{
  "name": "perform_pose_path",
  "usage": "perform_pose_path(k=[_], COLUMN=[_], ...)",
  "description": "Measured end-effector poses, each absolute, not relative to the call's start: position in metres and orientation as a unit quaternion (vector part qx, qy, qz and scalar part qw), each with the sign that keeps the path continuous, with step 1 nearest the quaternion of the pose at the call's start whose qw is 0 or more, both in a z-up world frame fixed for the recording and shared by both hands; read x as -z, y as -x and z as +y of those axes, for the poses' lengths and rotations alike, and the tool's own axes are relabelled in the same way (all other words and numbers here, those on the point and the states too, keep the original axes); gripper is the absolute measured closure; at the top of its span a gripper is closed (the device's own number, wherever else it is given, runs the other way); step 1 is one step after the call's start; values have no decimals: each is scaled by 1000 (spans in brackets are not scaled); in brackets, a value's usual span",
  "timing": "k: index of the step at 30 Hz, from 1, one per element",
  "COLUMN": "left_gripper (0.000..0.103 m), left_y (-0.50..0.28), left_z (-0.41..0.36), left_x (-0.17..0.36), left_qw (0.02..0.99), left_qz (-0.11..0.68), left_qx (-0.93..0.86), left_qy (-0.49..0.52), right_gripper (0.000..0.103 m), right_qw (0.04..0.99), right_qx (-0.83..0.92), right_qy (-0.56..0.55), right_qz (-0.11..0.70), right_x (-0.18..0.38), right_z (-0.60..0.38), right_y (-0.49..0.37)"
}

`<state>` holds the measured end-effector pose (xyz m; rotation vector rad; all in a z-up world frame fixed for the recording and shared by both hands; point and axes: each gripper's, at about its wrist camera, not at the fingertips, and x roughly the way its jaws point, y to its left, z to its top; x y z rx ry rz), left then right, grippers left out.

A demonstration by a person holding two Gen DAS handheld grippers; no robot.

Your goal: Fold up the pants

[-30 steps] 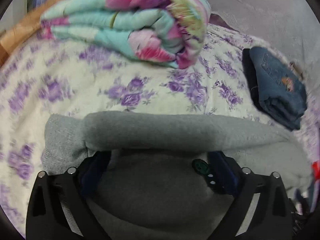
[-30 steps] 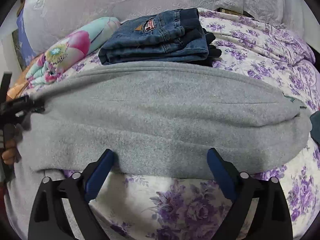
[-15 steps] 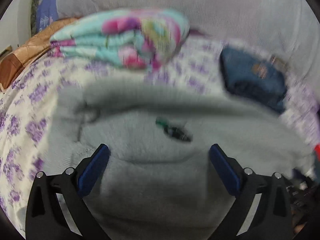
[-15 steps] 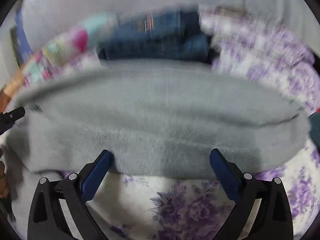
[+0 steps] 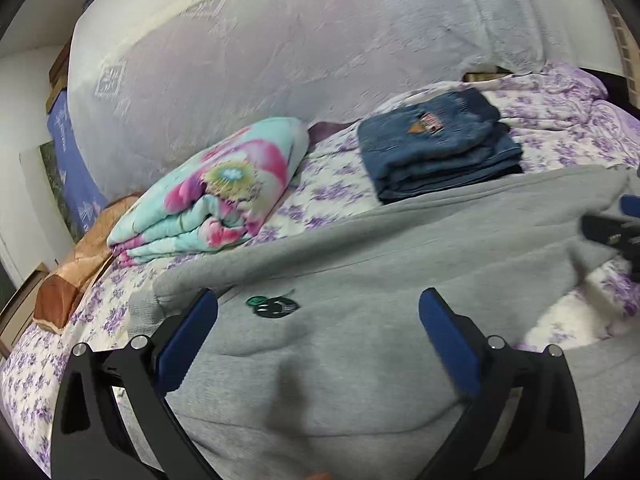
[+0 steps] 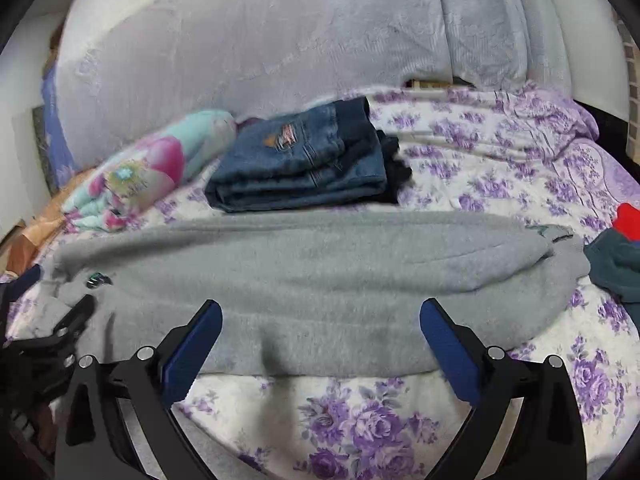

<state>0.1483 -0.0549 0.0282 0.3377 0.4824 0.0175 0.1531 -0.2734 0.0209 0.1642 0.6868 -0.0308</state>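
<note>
Grey fleece pants (image 5: pixel 400 280) (image 6: pixel 320 272) lie folded lengthwise across the flowered bed, with a small green and black logo (image 5: pixel 272 306) near the left end. My left gripper (image 5: pixel 318 328) hovers open above the logo end, nothing between its blue pads. My right gripper (image 6: pixel 320 332) is open too, held just in front of the pants' near edge, over the bedsheet. Each gripper shows at the side of the other's view.
Folded blue jeans (image 6: pixel 304 164) (image 5: pixel 436 152) sit just behind the grey pants. A rolled floral blanket (image 5: pixel 216 192) lies at the back left. A padded grey headboard (image 6: pixel 280 32) rises behind. Dark teal and red cloth (image 6: pixel 618 252) lies at the right.
My left gripper let go of the grey cloth and pulled back and up. My right gripper also drew back and rose slightly. The pants now lie flat.
</note>
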Motion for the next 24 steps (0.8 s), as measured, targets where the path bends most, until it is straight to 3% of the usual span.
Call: perform_pose_path(k=[4,9,24], left_gripper=[5,5,5], left_y=[-148,-146,-145], left_z=[-59,-58,-56], left_x=[-28,-26,-28], left_qw=[957,958,957], left_qz=[255,263,269], left_qx=[5,5,14], left_qy=[-135,-113,-110], right_gripper=[3,3,3], right_qw=[899,899,899], right_qx=[21,36,26], right_qy=[-113,-68,-78], right_qz=[423,432,431], right_x=[5,7,7], right_z=[-286,-272,-276], right_y=[-181,-180,-177])
